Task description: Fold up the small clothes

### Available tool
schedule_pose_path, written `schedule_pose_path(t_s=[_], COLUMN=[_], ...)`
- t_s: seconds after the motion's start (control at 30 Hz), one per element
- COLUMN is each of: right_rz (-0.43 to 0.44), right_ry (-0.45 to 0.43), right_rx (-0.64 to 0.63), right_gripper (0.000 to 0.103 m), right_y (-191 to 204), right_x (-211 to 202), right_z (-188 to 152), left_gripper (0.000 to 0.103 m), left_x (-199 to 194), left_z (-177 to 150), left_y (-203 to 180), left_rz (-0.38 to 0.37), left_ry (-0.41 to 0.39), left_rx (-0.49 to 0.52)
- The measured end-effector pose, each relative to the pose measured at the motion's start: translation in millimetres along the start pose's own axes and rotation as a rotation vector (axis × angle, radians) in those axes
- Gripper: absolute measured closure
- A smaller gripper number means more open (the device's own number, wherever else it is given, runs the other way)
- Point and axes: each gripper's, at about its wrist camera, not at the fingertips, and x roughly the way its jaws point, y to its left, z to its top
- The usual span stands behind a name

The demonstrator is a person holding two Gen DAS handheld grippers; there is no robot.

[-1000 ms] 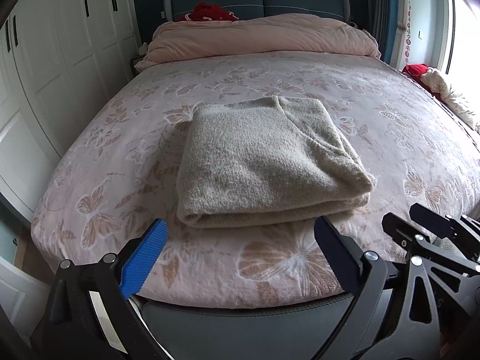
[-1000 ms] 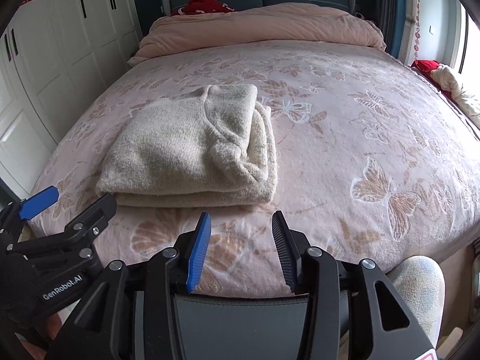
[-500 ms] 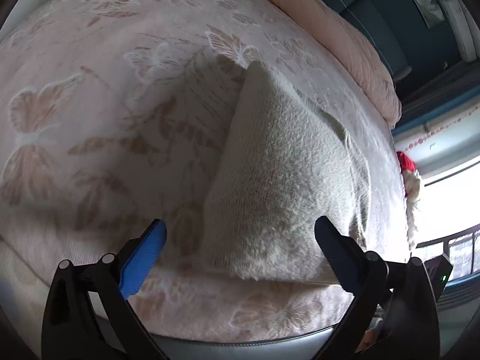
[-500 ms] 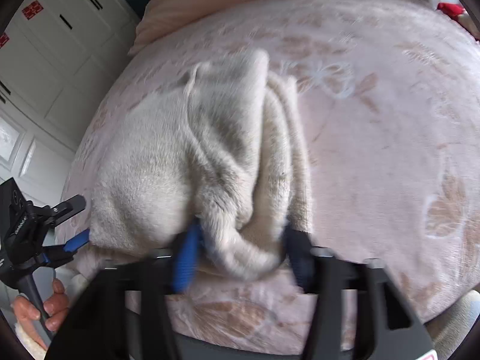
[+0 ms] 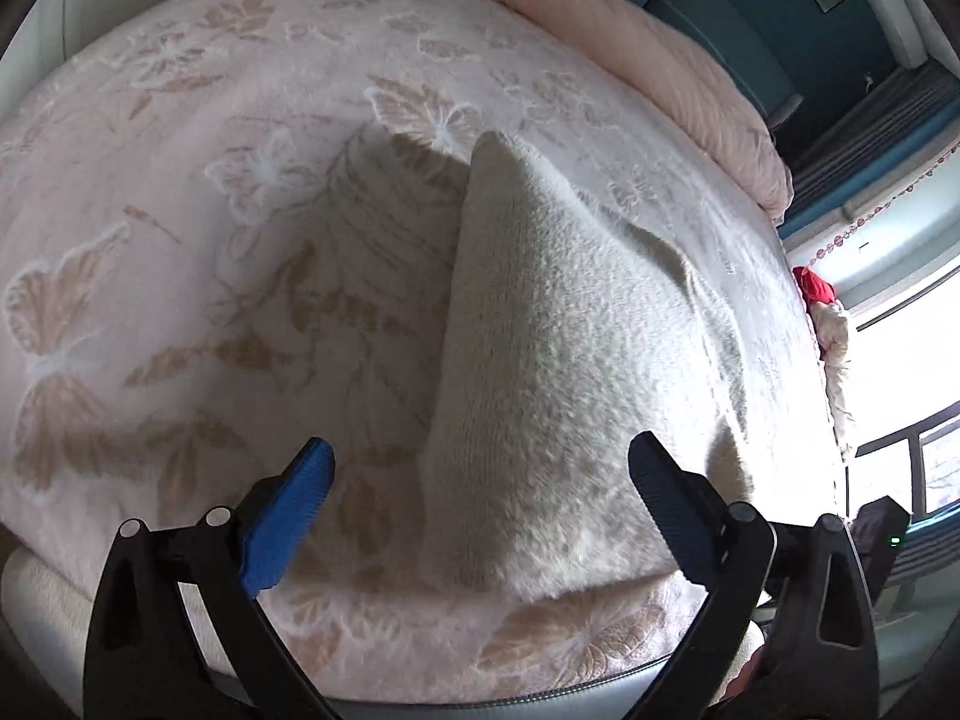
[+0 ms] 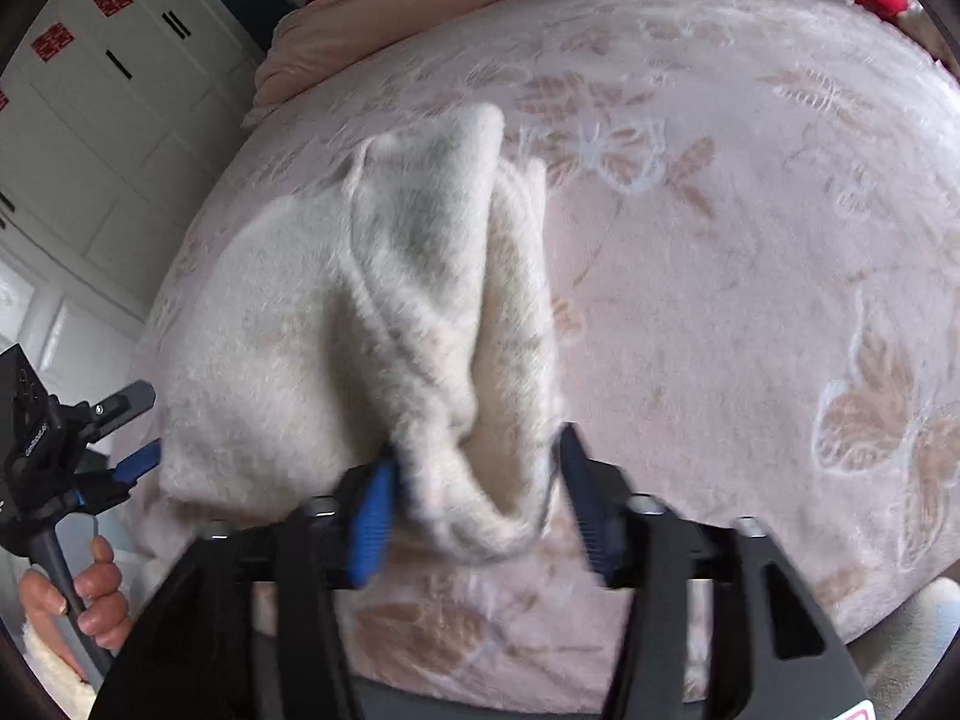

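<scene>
A folded cream fuzzy sweater [image 5: 558, 360] lies on the pink butterfly-print bedspread [image 5: 180, 228] near the bed's front edge. My left gripper [image 5: 480, 498] is open, its fingers wide apart on either side of the sweater's near left corner, not closed on it. In the right wrist view the sweater [image 6: 288, 348] fills the left half. My right gripper [image 6: 474, 498] is open, and its fingers straddle the bunched near right end of the sweater. The left gripper [image 6: 129, 438] also shows there at the far left, held by a hand.
A pink duvet [image 5: 660, 60] is heaped at the head of the bed under a dark blue headboard [image 5: 708, 6]. White wardrobe doors [image 6: 96, 138] stand left of the bed. Red and white clothes [image 5: 831, 318] lie by the bright window on the right.
Both grippers have moved from behind the bed's edge onto the sweater's near corners. The right gripper's fingers have spread wider around the bunched end.
</scene>
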Motion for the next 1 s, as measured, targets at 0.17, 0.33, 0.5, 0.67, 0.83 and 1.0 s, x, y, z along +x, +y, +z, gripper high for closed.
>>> schedule_pose_path(t_s=[0.17, 0.33, 0.5, 0.67, 0.83, 1.0], right_rz=[0.156, 0.213, 0.277, 0.398, 0.35, 0.1], right_ry=[0.111, 0.132, -0.101, -0.296, -0.188, 0.083], right_rx=[0.164, 0.174, -0.032, -0.12, -0.058, -0.014], right_gripper=[0.026, 0.067, 0.073, 0.072, 0.066, 0.064], right_y=[-17.9, 2.2, 71.1, 106.0, 87.1, 49.9], right_x=[40.7, 41.9, -59.9, -147.0, -89.7, 40.7], right_z=[13.4, 38.6, 90.0, 105.5, 63.6, 3.8], left_gripper=[0.005, 0.038, 0.061, 0.06, 0.05, 0.048], left_x=[33.0, 53.2, 3.0, -113.1, -137.7, -20.5], left_z=[11.9, 22.6, 61.1, 92.8, 85.6, 46.4], left_y=[6.3, 5.5, -40.2, -69.2, -54.7, 9.5], left_rz=[-0.055, -0.131, -0.175, -0.303, -0.261, -0.045], left_ry=[0.087, 0.153, 0.11, -0.101, -0.165, 0.019], left_rx=[-0.083, -0.167, -0.017, 0.107, 0.163, 0.126])
